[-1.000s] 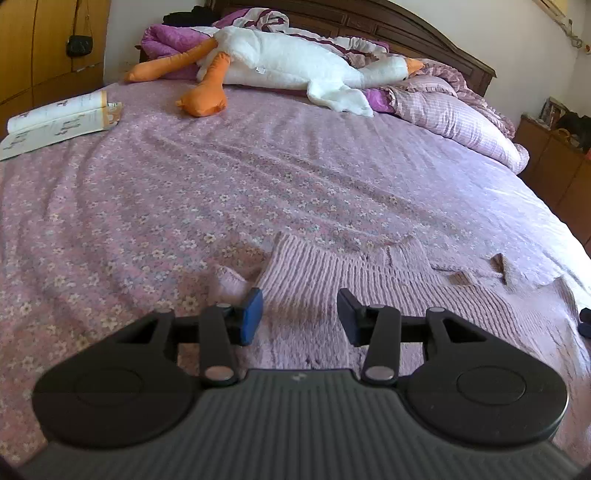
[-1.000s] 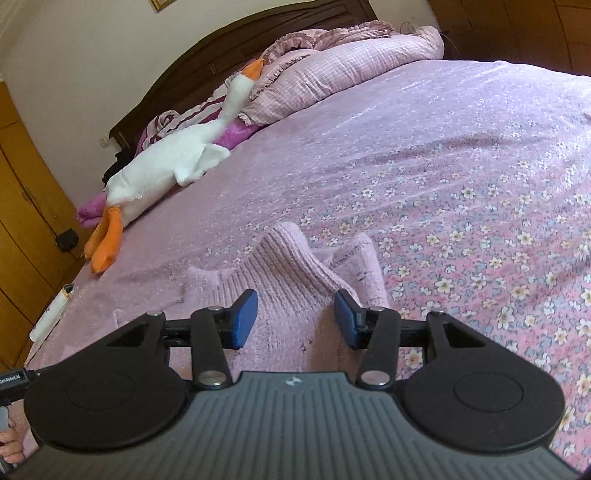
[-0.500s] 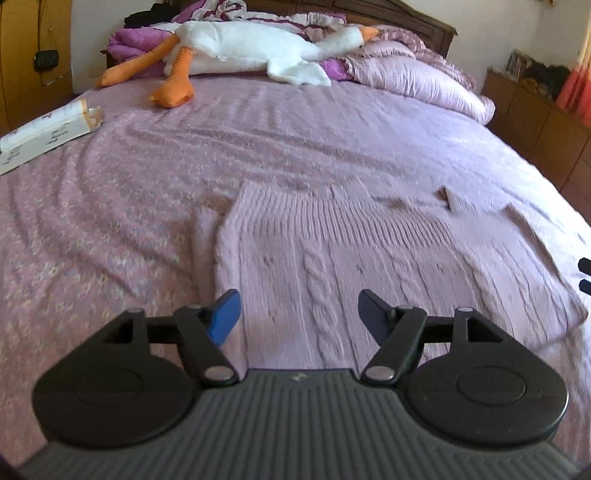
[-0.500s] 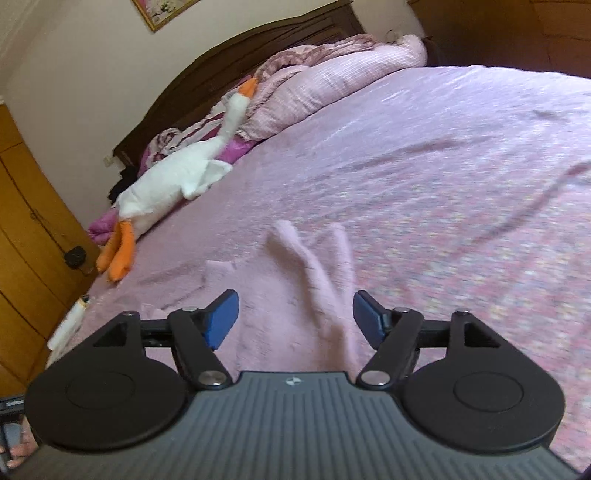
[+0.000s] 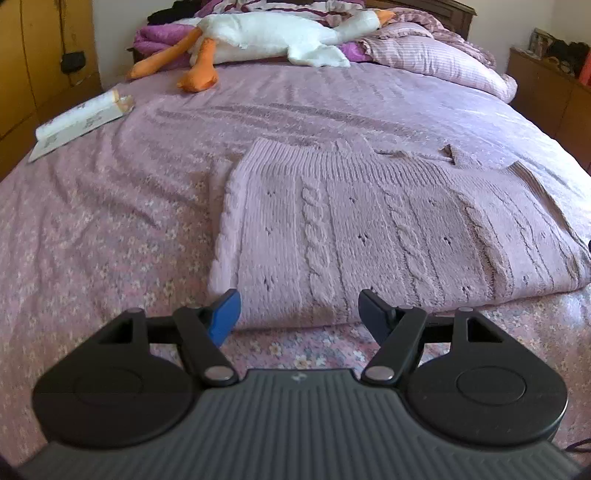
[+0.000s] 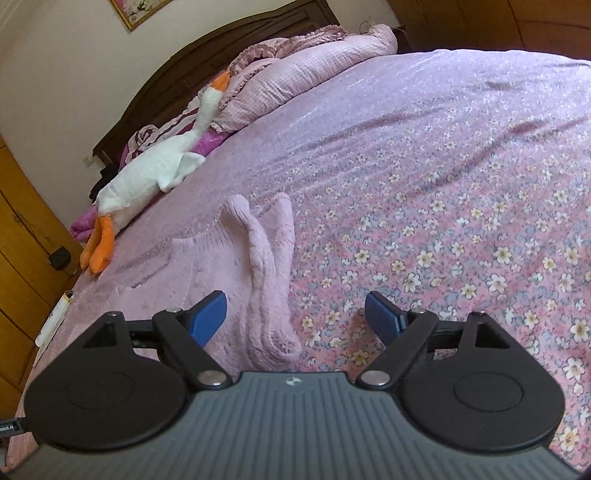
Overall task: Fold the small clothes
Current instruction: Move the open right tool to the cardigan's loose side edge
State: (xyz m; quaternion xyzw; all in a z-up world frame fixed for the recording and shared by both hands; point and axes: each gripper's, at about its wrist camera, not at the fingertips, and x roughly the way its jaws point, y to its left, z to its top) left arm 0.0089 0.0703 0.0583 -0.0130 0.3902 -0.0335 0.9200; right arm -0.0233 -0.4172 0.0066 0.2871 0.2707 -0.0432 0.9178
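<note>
A small pale pink cable-knit sweater (image 5: 369,229) lies flat on the bed, folded across so its near edge is a thick fold. My left gripper (image 5: 298,314) is open and empty, just in front of that near edge at its left part. In the right wrist view the sweater (image 6: 236,266) shows from its right end, with a raised ridge of knit running toward the camera. My right gripper (image 6: 295,317) is open and empty, with that ridge between its fingers but not touched.
The bed has a pink floral cover (image 6: 461,221). A white plush goose (image 5: 280,35) and pillows (image 5: 436,62) lie at the headboard. An open book (image 5: 79,120) lies at the far left. Wooden cabinets (image 5: 546,92) stand on the right.
Both grippers have opened wide and pulled back toward me from the sweater, which now lies released on the bed. Both cameras see more of it.
</note>
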